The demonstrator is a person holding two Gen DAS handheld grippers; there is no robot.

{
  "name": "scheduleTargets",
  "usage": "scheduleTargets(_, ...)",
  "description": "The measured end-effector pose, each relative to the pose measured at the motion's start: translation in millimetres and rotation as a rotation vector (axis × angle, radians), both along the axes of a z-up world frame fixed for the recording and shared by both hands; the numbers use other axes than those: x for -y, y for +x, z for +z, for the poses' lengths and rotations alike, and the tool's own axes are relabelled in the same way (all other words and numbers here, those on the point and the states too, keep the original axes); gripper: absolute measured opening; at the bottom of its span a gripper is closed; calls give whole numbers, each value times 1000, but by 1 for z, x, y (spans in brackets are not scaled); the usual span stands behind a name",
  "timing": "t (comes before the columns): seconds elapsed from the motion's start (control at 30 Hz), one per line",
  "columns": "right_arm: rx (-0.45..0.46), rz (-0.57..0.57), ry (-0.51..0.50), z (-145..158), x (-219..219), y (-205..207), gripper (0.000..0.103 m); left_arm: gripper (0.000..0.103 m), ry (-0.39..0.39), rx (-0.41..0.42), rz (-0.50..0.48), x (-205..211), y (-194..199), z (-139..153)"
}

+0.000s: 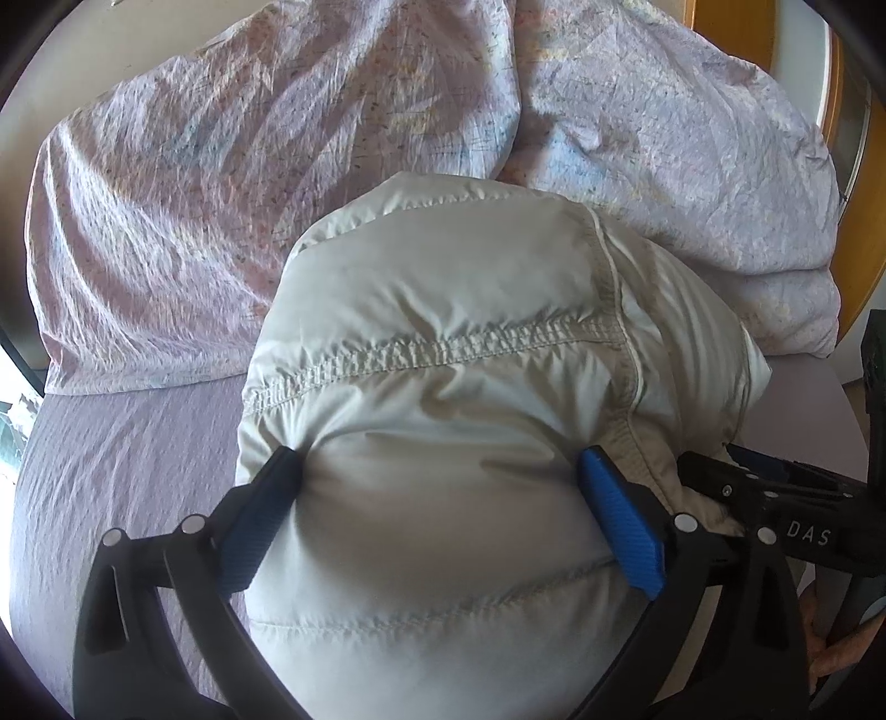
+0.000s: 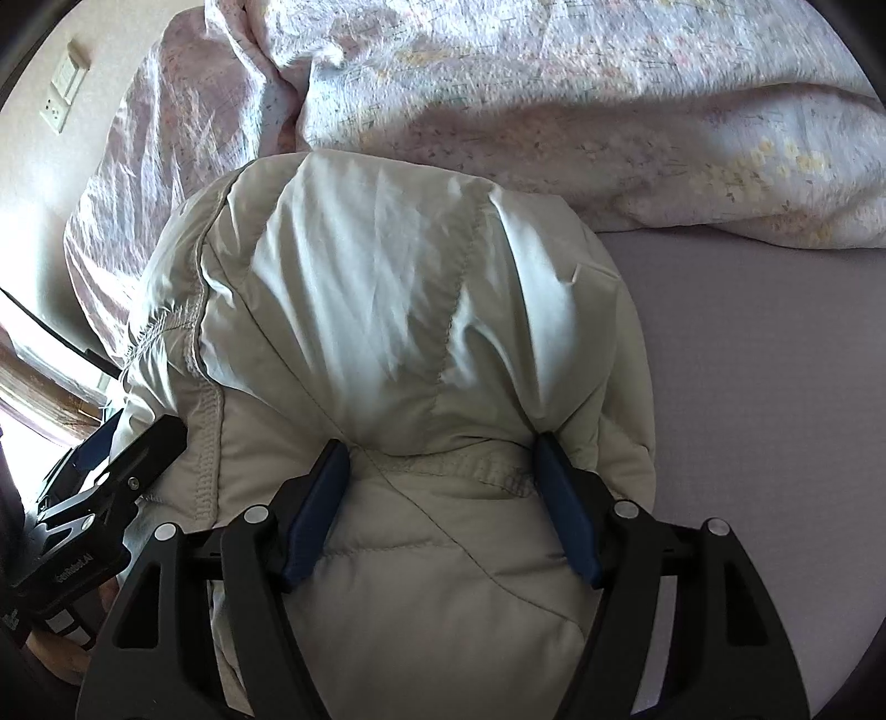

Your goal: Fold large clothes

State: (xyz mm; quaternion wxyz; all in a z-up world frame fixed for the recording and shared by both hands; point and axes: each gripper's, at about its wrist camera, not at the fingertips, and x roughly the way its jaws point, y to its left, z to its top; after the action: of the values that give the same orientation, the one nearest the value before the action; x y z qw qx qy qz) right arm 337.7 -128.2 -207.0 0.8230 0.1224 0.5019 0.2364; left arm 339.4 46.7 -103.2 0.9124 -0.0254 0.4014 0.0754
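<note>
A pale grey quilted puffer jacket (image 1: 459, 343) lies bundled on a lilac bed sheet (image 1: 127, 459). My left gripper (image 1: 440, 476) has its blue-padded fingers wide apart, pressed into the jacket's bulk on both sides. In the right wrist view the same jacket (image 2: 387, 310) fills the middle, and my right gripper (image 2: 443, 459) also has its fingers apart around a bulge of the jacket. Each gripper shows in the other's view: the right one at the left wrist view's right edge (image 1: 775, 498), the left one at the right wrist view's left edge (image 2: 111, 476).
A crumpled floral duvet (image 1: 277, 183) lies heaped behind the jacket and also shows in the right wrist view (image 2: 554, 99). A wooden headboard or frame (image 1: 731, 33) stands at the far right. A wall with switches (image 2: 63, 94) is on the left.
</note>
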Motion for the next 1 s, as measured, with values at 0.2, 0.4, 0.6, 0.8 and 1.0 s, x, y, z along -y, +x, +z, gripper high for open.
scheduleTargets(0.2,27,-4,-9,-6,-4,-5,70,101,1,39,18,0,-5,-2)
scheduleTargets(0.4,43,19,-114,26,-7,-16,80,101,-34,37,44,-4,-25,14)
scheduleTargets(0.6,75,22,-190,57,-5,-56,101,101,-21,31,52,-4,-61,28)
scheduleTargets(0.8,49,41,-226,68,5,-104,102,101,-25,4,47,-6,-107,33)
scheduleTargets(1.0,79,63,-246,77,4,-141,102,101,-65,-31,52,-9,-143,34)
